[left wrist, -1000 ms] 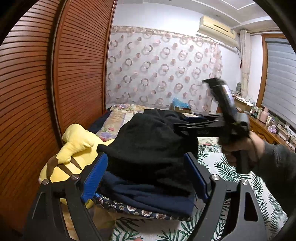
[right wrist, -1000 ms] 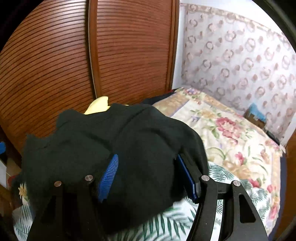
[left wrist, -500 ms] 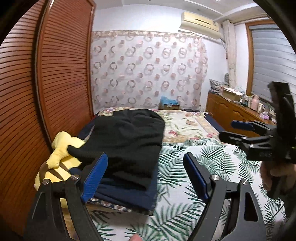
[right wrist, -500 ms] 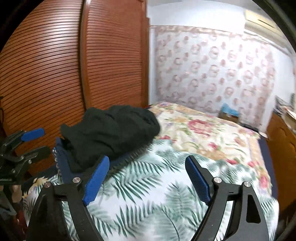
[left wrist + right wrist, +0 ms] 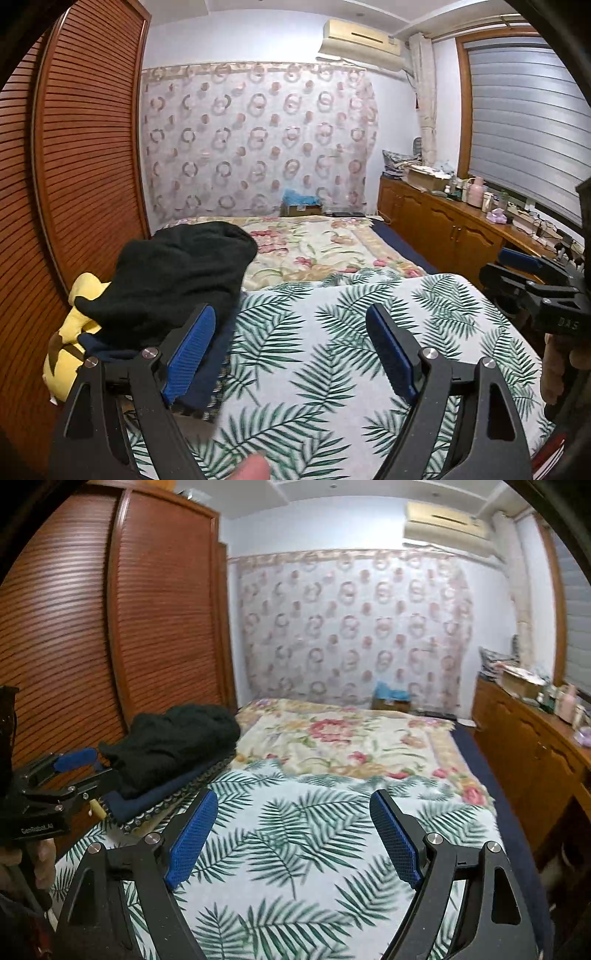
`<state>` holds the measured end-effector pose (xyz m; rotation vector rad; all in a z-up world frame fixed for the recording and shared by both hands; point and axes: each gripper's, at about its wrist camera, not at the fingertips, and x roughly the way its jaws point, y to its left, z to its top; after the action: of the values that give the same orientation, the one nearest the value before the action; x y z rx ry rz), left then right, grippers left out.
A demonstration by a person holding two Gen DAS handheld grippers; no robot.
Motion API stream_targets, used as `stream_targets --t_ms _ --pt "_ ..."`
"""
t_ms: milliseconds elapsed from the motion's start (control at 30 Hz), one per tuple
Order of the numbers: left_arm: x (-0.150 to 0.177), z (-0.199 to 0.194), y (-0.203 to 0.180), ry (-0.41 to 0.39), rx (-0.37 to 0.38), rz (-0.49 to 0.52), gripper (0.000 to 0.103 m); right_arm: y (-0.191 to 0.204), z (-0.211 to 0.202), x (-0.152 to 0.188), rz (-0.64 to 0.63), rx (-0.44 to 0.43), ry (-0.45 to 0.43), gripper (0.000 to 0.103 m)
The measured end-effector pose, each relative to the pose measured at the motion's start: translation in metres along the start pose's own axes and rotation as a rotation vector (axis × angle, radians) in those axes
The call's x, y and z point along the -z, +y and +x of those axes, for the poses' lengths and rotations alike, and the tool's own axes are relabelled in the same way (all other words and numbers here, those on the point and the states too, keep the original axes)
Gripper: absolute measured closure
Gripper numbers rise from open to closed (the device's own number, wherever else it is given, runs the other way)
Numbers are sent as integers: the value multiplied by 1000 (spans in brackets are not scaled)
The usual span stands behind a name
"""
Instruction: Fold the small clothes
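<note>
A folded black garment (image 5: 177, 273) lies on top of a folded navy garment (image 5: 110, 350) in a stack at the left edge of the bed; the stack also shows in the right wrist view (image 5: 173, 742). My left gripper (image 5: 291, 350) is open and empty, pulled back to the right of the stack over the palm-leaf sheet (image 5: 351, 332). My right gripper (image 5: 293, 834) is open and empty over the same sheet (image 5: 295, 834). Each gripper appears at the edge of the other's view.
A yellow plush toy (image 5: 79, 317) sits behind the stack against the slatted wooden wardrobe (image 5: 74, 166). A floral blanket (image 5: 314, 243) covers the far half of the bed. A wooden sideboard (image 5: 461, 229) with small items runs along the right wall.
Both grippers have let go of the black garment, left it on the stack, and drawn back and to the right over the leaf sheet. Both are now open and empty.
</note>
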<state>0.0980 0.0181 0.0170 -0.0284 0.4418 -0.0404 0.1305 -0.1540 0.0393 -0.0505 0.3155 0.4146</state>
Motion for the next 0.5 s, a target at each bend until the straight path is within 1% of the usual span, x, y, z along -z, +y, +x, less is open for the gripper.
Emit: stream_targets --t_ms 100,200,333,500 --pt "-3 -2 -9 -6 19 11 19 5 -9 4 15 42 -14 17" --pt "-4 -3 -16 -7 14 23 19 14 -10 10 23 69 -21 17" --pt "-4 -4 -19 -9 19 17 19 27 -3 16 34 80 -28 18" --pt "-4 -3 -20 -9 16 17 19 28 10 23 48 88 -33 17"
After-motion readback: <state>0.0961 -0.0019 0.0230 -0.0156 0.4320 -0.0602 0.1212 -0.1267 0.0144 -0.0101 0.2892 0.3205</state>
